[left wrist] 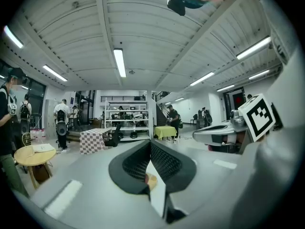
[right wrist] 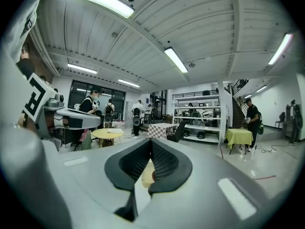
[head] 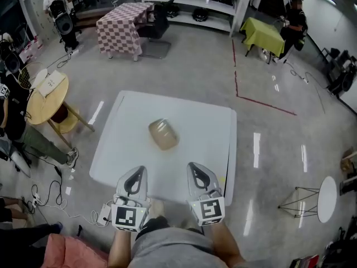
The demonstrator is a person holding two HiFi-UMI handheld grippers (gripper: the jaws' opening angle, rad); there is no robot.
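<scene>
Head view: a tan jar [head: 163, 134] lies mid-worktop [head: 207, 121]. My left tongs [head: 135, 175] and right tongs [head: 197, 172] are at the near edge, well apart from it.

Left gripper view: tongs closed together, empty.

Right gripper view: likewise closed, empty.

I judge this the approach; any grasp calls for opening first.

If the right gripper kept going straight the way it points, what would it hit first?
Probably the tan jar lying on the white table: the right gripper view shows it straight beyond the closed jaws of the right gripper. Nothing else shows between, though depth is unclear.
</scene>
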